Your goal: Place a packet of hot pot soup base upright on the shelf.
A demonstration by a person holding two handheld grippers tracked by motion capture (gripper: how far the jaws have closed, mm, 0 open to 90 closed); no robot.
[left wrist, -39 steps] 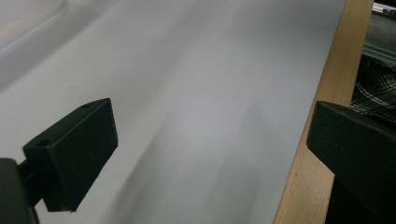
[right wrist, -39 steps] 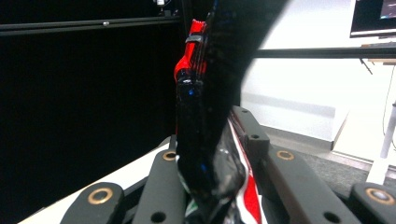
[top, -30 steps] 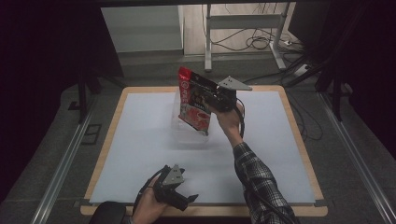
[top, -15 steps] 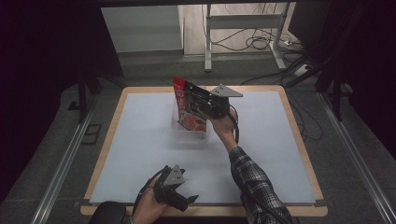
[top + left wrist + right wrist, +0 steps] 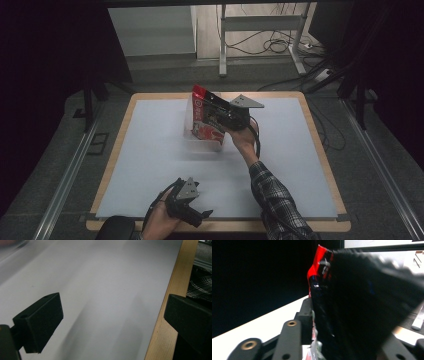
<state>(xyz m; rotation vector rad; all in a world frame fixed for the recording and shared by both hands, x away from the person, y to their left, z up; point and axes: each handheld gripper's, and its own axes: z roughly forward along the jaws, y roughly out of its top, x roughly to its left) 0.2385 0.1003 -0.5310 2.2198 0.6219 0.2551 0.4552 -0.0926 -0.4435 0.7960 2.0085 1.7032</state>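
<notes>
The red snack bag (image 5: 205, 117) stands upright near the far middle of the white surface (image 5: 150, 150), its lower part inside a clear plastic tub (image 5: 207, 142) as far as the high view lets me judge.

On the left, the left claw (image 5: 192, 212) rests at the near edge of the surface, released, with bare white mat between its black jaws in the left gripper view.

To the right of the bag, the right claw (image 5: 217, 112) reaches in from the side with the bag's upper part between its jaws. Those jaws have just been opening, and in the right gripper view the bag (image 5: 324, 272) lies against one jaw while the other side is blurred, so it reads as let go (though only barely).

The risk from here, I think, is that the bag tips: it is tall and light, and if the foil catches on a jaw as the claw draws away, it could drag over and take the tub along.

The bag has white print on its red face, but none of it can be read.
</notes>
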